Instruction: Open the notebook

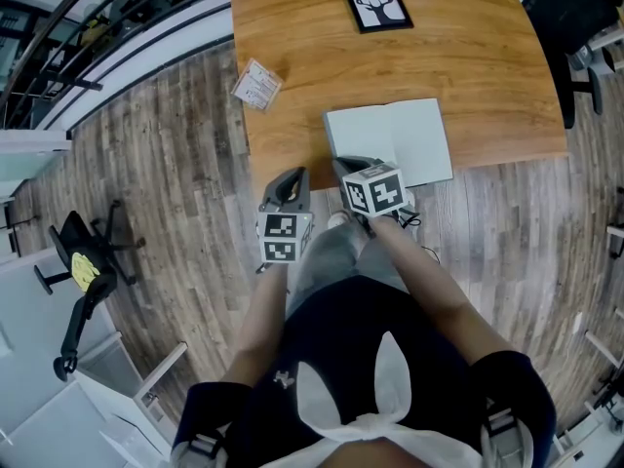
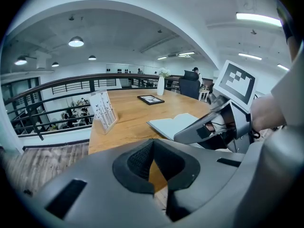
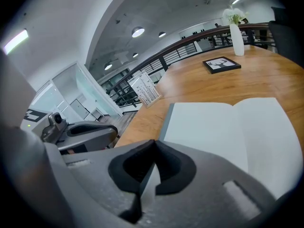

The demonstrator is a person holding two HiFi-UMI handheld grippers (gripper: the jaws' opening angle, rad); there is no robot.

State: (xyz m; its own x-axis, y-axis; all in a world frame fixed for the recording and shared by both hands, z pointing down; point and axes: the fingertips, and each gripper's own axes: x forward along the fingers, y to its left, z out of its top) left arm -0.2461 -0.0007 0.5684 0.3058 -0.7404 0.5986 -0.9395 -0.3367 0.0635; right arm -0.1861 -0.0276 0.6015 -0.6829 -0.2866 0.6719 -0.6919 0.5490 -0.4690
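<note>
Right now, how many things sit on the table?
4: the notebook at the near edge, a card stand at the left edge, a deer picture further back, a vase at the far end. More may be hidden.

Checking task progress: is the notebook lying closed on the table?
No, the notebook lies open on the table, with two blank pages facing up.
</note>
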